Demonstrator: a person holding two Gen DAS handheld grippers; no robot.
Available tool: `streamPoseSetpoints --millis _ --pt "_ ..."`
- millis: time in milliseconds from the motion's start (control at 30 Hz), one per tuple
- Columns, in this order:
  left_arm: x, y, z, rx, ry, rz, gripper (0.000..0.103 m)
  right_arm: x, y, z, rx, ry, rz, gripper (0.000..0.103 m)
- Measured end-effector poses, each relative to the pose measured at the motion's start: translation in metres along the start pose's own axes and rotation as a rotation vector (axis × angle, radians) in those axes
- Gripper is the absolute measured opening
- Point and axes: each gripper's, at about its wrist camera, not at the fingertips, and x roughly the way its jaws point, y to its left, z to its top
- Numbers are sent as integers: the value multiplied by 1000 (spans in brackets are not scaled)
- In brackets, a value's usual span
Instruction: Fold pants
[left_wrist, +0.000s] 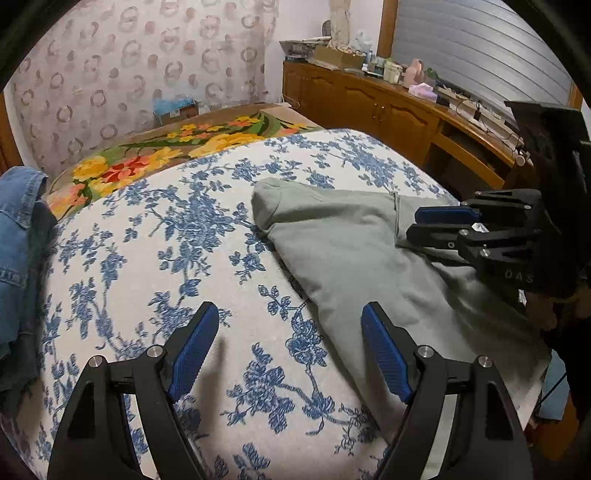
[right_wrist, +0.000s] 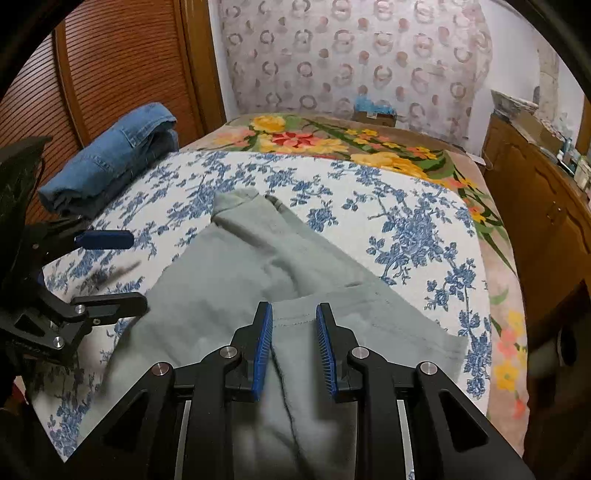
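- Grey-green pants (right_wrist: 236, 280) lie partly folded on the bed (left_wrist: 192, 236), which has a blue floral cover.
- Folded blue jeans (right_wrist: 110, 158) rest at the bed's edge, well apart from the pants.
- Cardboard box (left_wrist: 177, 110) by the wall holds something blue that I cannot identify.
- Left hand-held gripper (left_wrist: 290, 350) hovers over the cover beside the pants, jaws wide and holding nothing.
- Right hand-held gripper (right_wrist: 293, 345) is low over the pants, jaws narrow with cloth between them; whether they pinch it I cannot tell.
- Letters "DAS" show on the right hand-held gripper's body.
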Motion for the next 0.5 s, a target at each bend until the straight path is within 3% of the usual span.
streamPoseSetpoints --millis 500 --pt "17 2 -4 -4 21 2 81 7 8 -6 -27 22 10 25"
